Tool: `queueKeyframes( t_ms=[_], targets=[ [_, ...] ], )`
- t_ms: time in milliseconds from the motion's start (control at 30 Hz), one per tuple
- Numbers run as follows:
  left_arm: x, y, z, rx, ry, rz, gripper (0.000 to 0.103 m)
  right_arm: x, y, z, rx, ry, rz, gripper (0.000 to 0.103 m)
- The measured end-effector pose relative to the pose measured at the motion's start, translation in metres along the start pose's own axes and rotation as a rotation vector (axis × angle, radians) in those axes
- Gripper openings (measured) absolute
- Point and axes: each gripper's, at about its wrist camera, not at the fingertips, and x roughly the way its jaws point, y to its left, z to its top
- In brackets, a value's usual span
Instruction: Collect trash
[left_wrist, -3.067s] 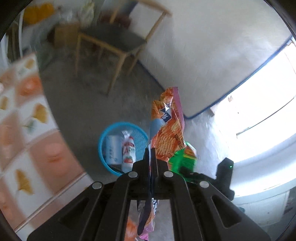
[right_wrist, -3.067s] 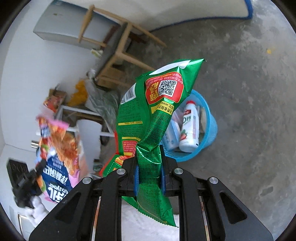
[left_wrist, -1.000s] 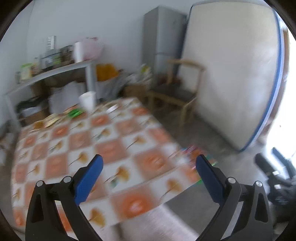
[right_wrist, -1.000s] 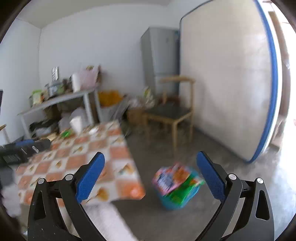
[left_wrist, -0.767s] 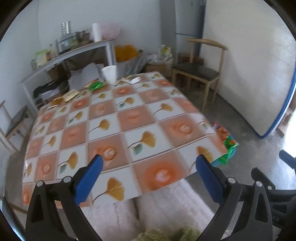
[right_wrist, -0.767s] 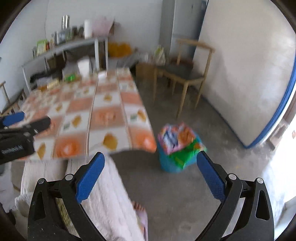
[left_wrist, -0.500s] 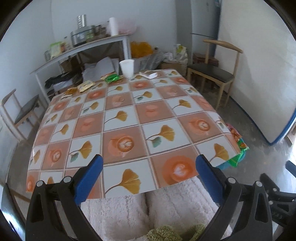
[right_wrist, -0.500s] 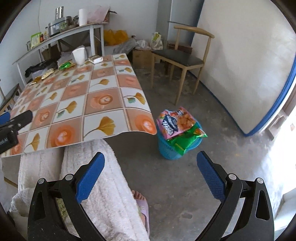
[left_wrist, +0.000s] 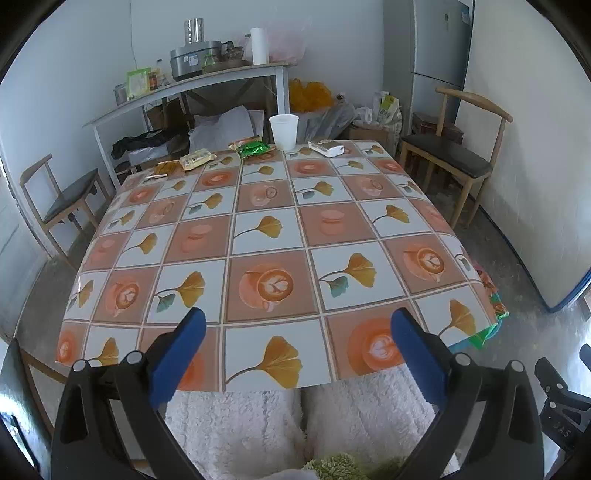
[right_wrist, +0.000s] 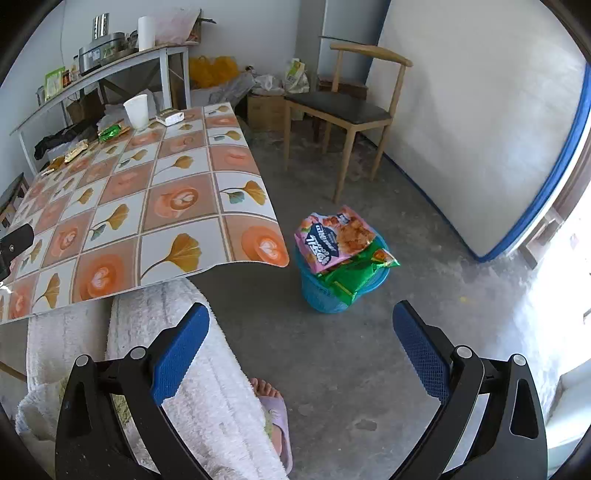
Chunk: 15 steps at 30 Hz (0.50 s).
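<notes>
Crinkly foil bags heaped on ribbed blue basket

A pink snack bag lies flat atop a crumpled green bag, both piled over the blue bin beside the table.

The left gripper has a black plastic frame with triangular cut-outs in each arm and round silver screws at the joints; its two fingers are faced with blue pads. The right gripper is built the same way, and the blue pads on its fingers show a fine cross-hatched texture. The person wears fluffy white fleece trousers, a bit of shaggy green cloth at the lap, and a pale lilac slipper with open toes.
</notes>
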Motion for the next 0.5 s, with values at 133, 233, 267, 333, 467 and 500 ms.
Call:
queueKeyframes(
  t_ms=[133,233,267,333,467,500],
  targets=[
    [0.0016,0.0001,-0.0001,-0.005,0.006,-0.007,0.098,-0.0009,0.0010,0.0003,-0.002,-0.003,-0.006,0.096],
    [0.0037,0.0009,0.0002,-0.011,0.018,-0.015,0.098,-0.0011,0.0010,0.0004,-0.005,-0.003,-0.008,0.096],
    [0.0039,0.0011,0.0000,-0.012,0.017,-0.016,0.098,-0.0012,0.0011,0.0003,-0.004,-0.003,-0.007,0.096],
    [0.0041,0.0017,0.0000,-0.011,0.018,-0.018,0.098,-0.0013,0.0014,0.0006,-0.005,-0.002,-0.007,0.096],
    [0.0042,0.0016,0.0000,-0.012,0.021,-0.019,0.098,-0.0015,0.0016,0.0008,-0.003,-0.004,-0.005,0.096],
    [0.0044,0.0015,-0.0002,-0.013,0.024,-0.020,0.098,-0.0015,0.0018,0.0011,-0.003,-0.005,-0.005,0.096]
  ],
)
